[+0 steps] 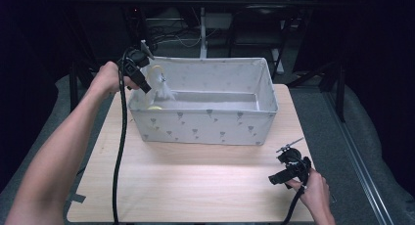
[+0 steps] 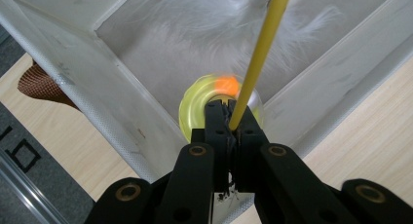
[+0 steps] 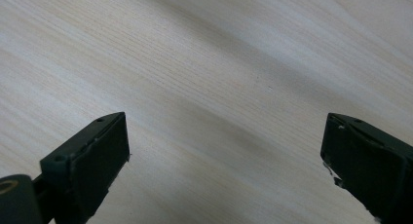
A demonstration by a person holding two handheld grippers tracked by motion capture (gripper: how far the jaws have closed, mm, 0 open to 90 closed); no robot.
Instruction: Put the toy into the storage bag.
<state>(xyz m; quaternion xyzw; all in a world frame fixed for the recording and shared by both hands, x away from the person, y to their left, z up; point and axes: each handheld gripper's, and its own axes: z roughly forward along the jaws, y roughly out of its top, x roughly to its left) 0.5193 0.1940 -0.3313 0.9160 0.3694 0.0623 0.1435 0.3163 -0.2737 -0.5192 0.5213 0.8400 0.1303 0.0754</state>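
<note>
My right claw [image 1: 289,172] rests low over the pale wooden desk [image 1: 195,186] near its front right corner, jaws wide apart with nothing but bare wood grain between them in the right gripper view. The desk is a light board with dark floor and grey covering around it, and the room behind is dim, with black stands and cables beyond the far edge. Across the desk from that claw, well apart, stands a grey fabric bin [image 1: 205,124] printed with small dark marks, open at the top. My left claw [image 1: 145,85] hangs over the bin's left end, jaws clamped together on a thin yellow stick [image 2: 258,53] that runs up and away from the jaw tips. At the stick's far end a white feather tuft [image 2: 204,24] spreads against the bin's inner wall, its top cut off in the left gripper view. Just beyond the jaw tips, on the bin's floor, lies a yellow-green ring [image 2: 195,104] with an orange spot; my jaws cover its near half, and it is blurred. Left of that claw, outside the bin wall, a brown mesh-like piece [image 2: 41,85] shows, mostly hidden.
</note>
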